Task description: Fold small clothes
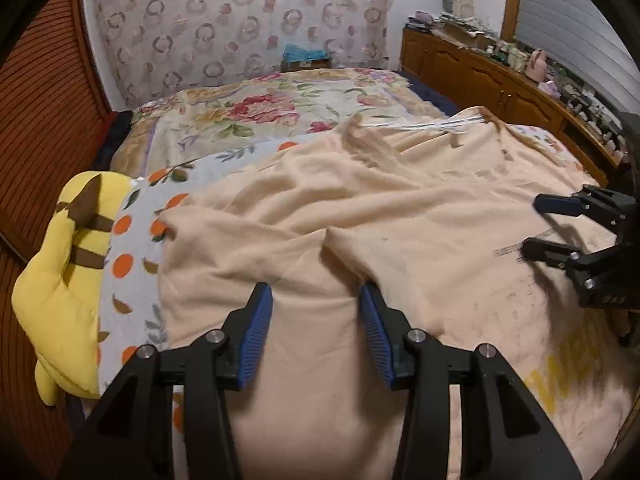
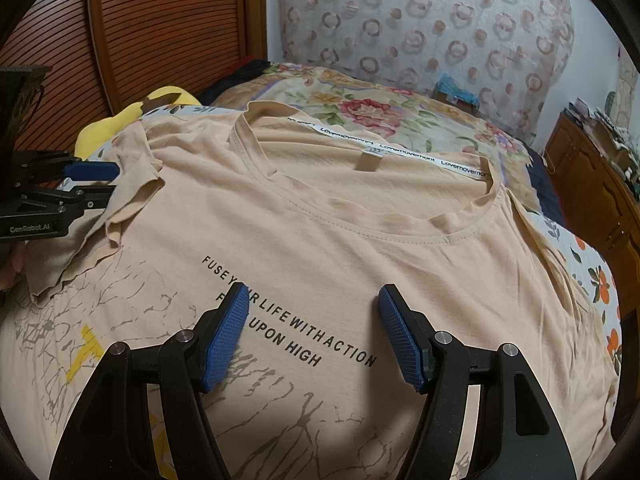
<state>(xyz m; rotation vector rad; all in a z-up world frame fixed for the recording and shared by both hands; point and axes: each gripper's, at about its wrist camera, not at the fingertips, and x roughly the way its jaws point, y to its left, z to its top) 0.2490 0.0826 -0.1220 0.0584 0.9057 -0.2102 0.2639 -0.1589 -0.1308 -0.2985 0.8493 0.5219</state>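
Observation:
A peach T-shirt (image 2: 320, 232) with black lettering lies spread face up on the bed, neck toward the far side. Its left sleeve (image 2: 132, 184) is folded in over the chest and lies rumpled. My left gripper (image 2: 116, 180) sits at that sleeve's edge with its jaws apart and no cloth pinched. In the left wrist view my left gripper (image 1: 315, 288) hovers open over a crease of the T-shirt (image 1: 360, 220). My right gripper (image 2: 313, 290) stands open above the lettering and holds nothing. It also shows at the right as the right gripper (image 1: 530, 224).
A yellow plush toy (image 1: 68, 280) lies at the bed's left edge on an orange-print sheet (image 1: 132, 264). A floral quilt (image 1: 256, 112) covers the far half. A wooden dresser (image 1: 500, 80) crowded with bottles runs along the right. A slatted wooden panel (image 2: 160, 32) stands on the left.

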